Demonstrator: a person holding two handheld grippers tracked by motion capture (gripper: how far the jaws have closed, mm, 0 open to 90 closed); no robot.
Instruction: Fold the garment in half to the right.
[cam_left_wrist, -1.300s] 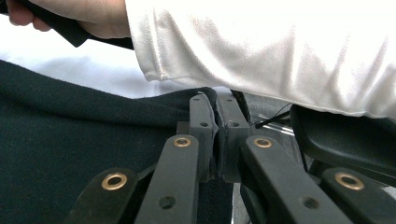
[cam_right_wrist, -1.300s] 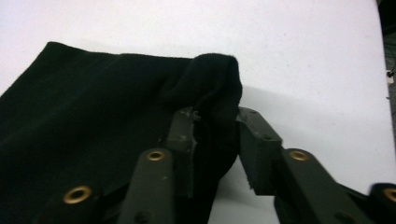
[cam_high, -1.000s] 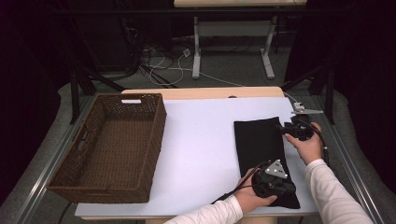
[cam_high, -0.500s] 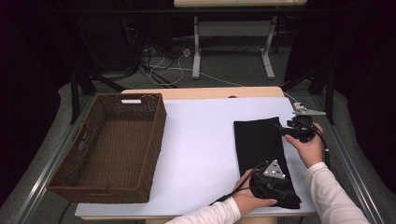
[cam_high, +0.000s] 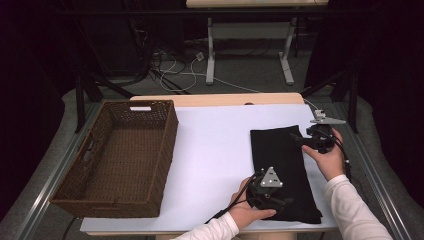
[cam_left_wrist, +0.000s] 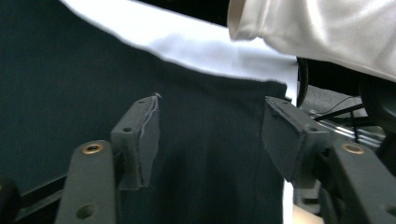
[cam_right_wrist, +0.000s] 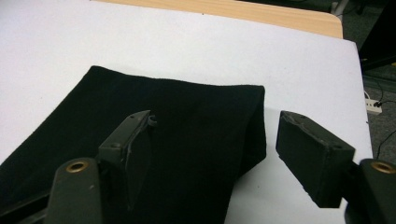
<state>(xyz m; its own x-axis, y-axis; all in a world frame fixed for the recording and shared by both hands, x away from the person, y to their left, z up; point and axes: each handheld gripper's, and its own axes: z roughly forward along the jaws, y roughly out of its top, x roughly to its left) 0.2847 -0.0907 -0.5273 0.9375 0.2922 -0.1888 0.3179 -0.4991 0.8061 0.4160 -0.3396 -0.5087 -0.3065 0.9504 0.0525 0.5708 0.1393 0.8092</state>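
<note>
Lying at lower right of the high view, the cloth (cam_high: 282, 172) is running lengthwise from near edge to far. The left gripper (cam_high: 270, 192) is hovering over its near end and the right gripper (cam_high: 311, 137) over its far end; both jaws have just been opening and are gaping, gripping nothing.

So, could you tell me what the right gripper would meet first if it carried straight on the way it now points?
Most likely the black cloth: the right gripper has its open jaws astride the folded end, just above it, though depth is hard to judge.
</note>
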